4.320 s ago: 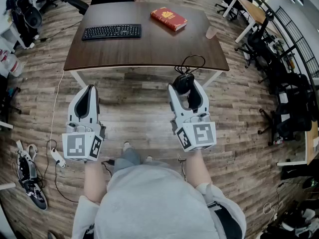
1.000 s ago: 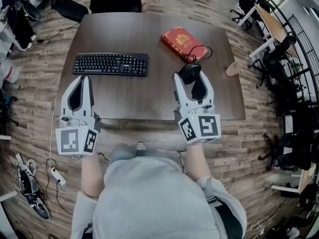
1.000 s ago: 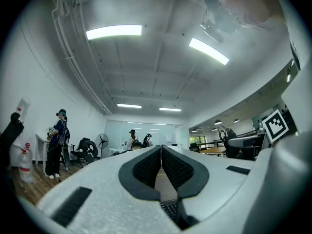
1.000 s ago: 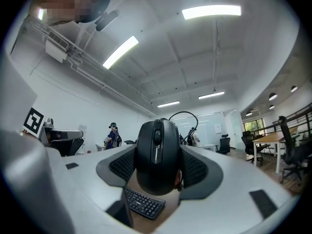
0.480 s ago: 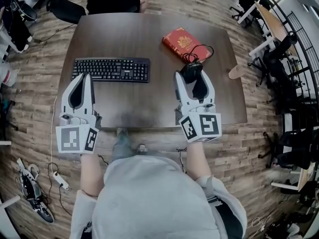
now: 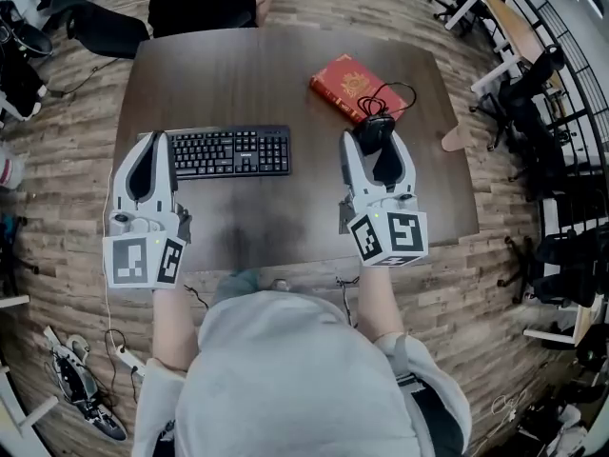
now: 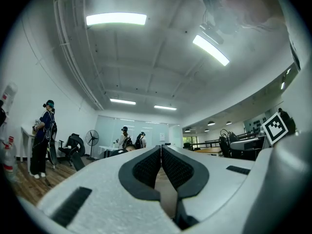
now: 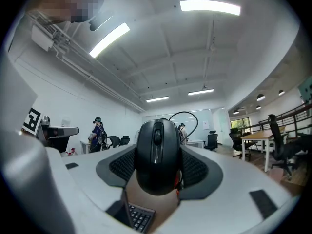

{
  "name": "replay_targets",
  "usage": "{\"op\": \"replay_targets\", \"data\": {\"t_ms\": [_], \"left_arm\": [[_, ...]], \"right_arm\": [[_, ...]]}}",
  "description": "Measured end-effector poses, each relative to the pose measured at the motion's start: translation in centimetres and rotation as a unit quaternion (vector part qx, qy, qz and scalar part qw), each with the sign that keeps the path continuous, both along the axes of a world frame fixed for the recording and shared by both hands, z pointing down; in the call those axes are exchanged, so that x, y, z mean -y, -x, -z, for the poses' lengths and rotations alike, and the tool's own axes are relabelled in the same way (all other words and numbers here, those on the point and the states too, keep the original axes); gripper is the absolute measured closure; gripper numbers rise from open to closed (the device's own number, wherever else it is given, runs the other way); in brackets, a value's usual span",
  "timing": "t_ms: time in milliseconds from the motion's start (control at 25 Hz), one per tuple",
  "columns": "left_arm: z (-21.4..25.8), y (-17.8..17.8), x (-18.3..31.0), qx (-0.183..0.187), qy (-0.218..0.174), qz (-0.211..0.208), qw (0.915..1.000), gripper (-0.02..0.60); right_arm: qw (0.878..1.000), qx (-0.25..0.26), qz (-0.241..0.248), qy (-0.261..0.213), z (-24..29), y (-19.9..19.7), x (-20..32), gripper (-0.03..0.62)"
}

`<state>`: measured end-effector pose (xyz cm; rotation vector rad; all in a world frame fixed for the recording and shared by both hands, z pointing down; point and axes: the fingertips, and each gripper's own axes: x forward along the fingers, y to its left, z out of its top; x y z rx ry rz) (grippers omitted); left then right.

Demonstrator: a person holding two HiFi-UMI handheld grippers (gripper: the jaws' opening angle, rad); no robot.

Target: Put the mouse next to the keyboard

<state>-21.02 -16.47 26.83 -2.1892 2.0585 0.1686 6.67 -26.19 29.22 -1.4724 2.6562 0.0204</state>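
While the right hand-held gripper (image 6: 374, 147) hangs over the dark wooden table (image 6: 285, 65) in the head view, the black mouse (image 6: 371, 131) sits clamped between its jaw tips, at the far end of the tool and away from the person's body. Its thin black cable (image 6: 392, 95) loops beyond the jaws, over the near corner of a red hardcover book (image 6: 348, 86) that lies just past the tips. A flat black keyboard (image 6: 228, 151) lies on the table to the left of this hand-held gripper, apart from it, and the tip of the left hand-held gripper (image 6: 156, 139) overlaps the keyboard's left end. Both tools are white, with a marker cube at the rear. The left gripper view shows what the head view cannot: its ribbed dark pads (image 7: 146, 165) are pressed together at the tips with nothing between them, and only a large room with ceiling lights lies ahead. The right gripper view shows the mouse close up, rounded and glossy with a scroll wheel, squeezed on both sides by the textured pads, its cable arching above; a corner of the keyboard shows low down, below the jaws.
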Motion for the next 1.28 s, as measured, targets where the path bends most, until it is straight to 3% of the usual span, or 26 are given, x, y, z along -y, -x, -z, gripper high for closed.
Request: {"op": "replay_targets", "data": {"t_ms": [680,1280], "left_arm": [[-3.8,2.4,9.3,-0.02,0.039,-0.073,0.9964,0.569],[-8.9,1.6,13.6,-0.033,0.101,-0.124,0.9866,0.569]], "right_arm": [[0.992,-0.019,-0.079,0.096,-7.4,0.6,6.2,0.352],[0.966,-0.05,-0.116,0.225,-18.3,-0.2,8.5,0.352]]}}
